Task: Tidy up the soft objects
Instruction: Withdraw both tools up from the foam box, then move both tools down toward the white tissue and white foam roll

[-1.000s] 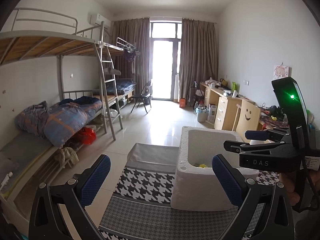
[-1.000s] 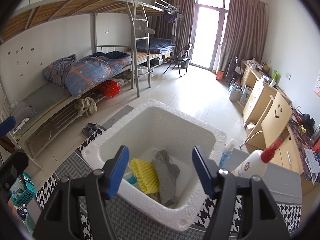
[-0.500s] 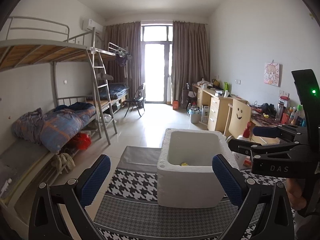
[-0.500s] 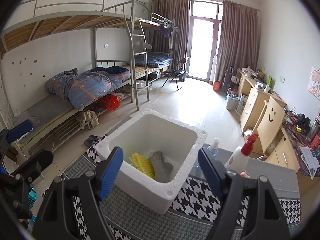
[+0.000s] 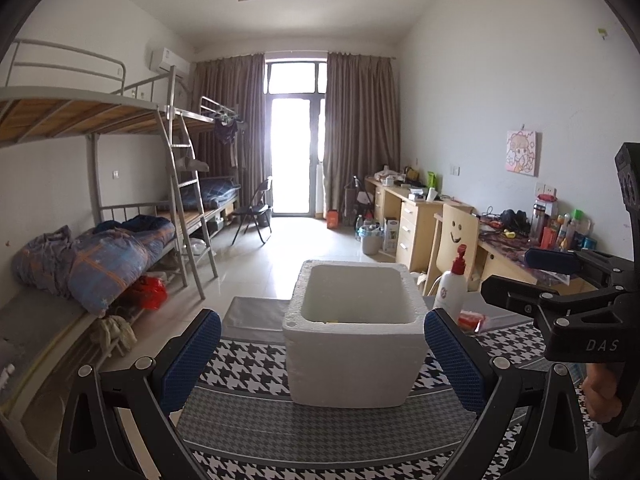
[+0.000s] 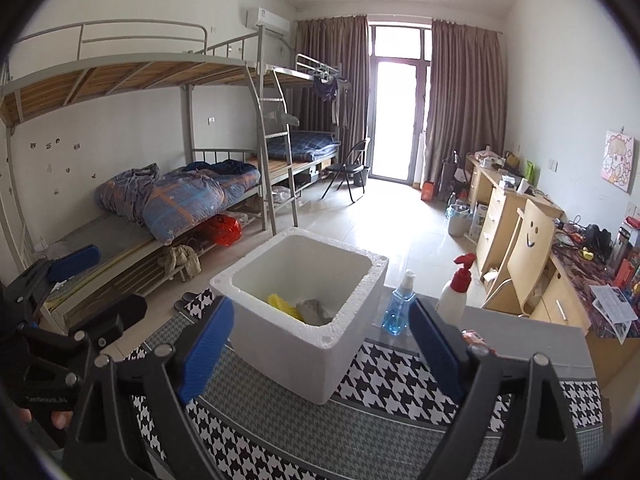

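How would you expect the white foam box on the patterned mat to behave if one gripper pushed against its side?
The white foam box looks like thick expanded foam, so it is probably light and would likely slide on the patterned mat. Only a yellow item and a grey cloth weigh it down. Its crumbly rim could dent under hard pressure.

Houndstooth cloth (image 6: 400, 368) carries foam box (image 6: 280, 344) and two bottles (image 6: 452, 296).

the open top of the white square foam box (image 6: 320, 316) is unobstructed from above, its walls fencing in the contents. right of it, a blue liquid bottle (image 6: 398, 306) and a white spray bottle with red trigger (image 6: 454, 292) crowd that side. the houndstooth-patterned table (image 6: 304, 432) lies bare in front.
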Tool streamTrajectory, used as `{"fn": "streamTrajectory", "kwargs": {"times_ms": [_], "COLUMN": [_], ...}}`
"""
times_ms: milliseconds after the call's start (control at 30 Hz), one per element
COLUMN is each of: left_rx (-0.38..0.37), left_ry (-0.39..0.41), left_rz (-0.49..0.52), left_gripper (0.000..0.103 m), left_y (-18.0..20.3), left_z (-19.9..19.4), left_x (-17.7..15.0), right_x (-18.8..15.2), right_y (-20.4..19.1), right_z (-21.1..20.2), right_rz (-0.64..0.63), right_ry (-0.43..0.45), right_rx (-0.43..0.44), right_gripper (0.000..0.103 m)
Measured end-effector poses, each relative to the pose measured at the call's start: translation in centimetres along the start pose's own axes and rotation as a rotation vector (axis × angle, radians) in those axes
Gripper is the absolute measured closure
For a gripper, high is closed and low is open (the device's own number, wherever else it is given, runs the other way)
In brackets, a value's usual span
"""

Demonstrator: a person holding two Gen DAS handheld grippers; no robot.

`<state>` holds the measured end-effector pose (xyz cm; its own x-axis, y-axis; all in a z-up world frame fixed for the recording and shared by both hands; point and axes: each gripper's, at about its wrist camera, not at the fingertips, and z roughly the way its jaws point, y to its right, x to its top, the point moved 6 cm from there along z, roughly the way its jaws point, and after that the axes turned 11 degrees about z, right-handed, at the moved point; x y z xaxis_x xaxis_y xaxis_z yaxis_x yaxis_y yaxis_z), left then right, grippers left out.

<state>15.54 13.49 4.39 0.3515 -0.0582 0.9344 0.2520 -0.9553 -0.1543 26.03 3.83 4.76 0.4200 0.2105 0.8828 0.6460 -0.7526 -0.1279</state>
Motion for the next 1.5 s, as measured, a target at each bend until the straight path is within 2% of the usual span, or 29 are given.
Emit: {"fn": "streamTrajectory", "kwargs": {"times_ms": [433,800,1000,1167,1333,1500], "left_rx": [-0.048,-0.085,-0.101,-0.097,-0.113,-0.118], "left_ry": [0.040,0.060,0.065,0.078,0.089,0.099], "left_rz": [0.014,0.029,0.013,0.020,0.032,0.034], "left_gripper": [0.001,0.001,0.001,0.001,0.001,0.001], "left_y": [1.5,3.6,4.1,4.8,5.7,6.0], "left_z": [-2.4,-3.6,-3.7,-4.1,-4.6,-4.9], "left_x": [-0.4,-0.9,-1.6,-2.1,-2.4,-2.6], "right_x": [-1.7,-3.8,-4.9,-5.5,-6.4,-7.2], "right_y": [0.4,1.2,1.6,2.2,2.6,3.0], "right_z": [-3.9,-6.2,-7.3,-8.0,-8.4,-8.9], "right_rz": [0.000,0.043,0.044,0.034,0.054,0.054], "right_ry": [0.066,0.084,0.107,0.136,0.137,0.149], "right_rx": [-0.021,0.037,0.015,-0.059,-0.054,-0.087], "right_gripper": [0.011,0.011,0.011,0.011,0.011,0.011]}}
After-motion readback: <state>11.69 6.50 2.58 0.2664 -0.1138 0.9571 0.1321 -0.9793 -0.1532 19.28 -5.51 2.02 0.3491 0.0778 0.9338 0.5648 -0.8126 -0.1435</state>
